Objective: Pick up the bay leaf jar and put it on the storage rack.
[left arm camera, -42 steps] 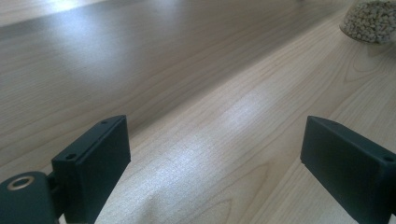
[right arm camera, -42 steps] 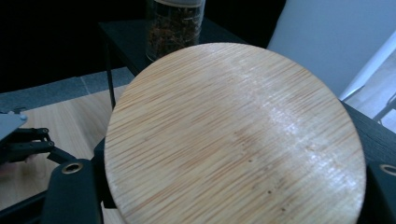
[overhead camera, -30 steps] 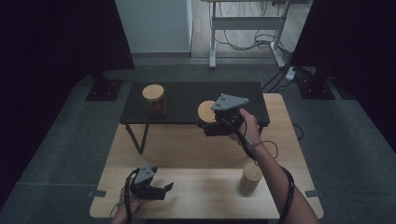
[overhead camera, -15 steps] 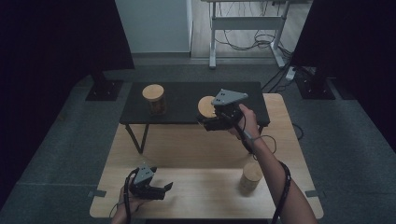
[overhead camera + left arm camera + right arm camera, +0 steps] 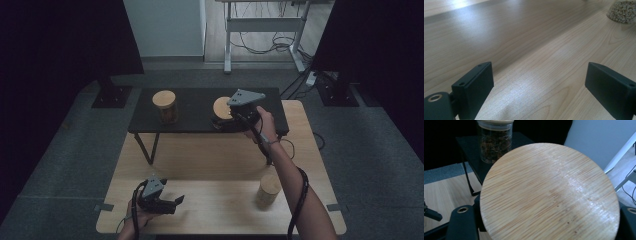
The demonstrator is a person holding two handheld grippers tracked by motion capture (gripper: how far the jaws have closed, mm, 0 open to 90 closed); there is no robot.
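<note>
**Lidded jar carried over the black shelf**

Since the earlier frame the right gripper (image 5: 226, 119) has shifted its jar (image 5: 221, 111) a little further over the black shelf (image 5: 192, 120); its jaws are clamped on the jar's sides under the round bamboo lid (image 5: 549, 192). Nearest, the left gripper (image 5: 172, 204) rests low over the wooden table (image 5: 210, 150), jaws spread wide and empty. A grain-filled jar (image 5: 268, 190) stands at the table's right. Farther back, a second jar (image 5: 165, 106) sits on the shelf's left part.
</note>
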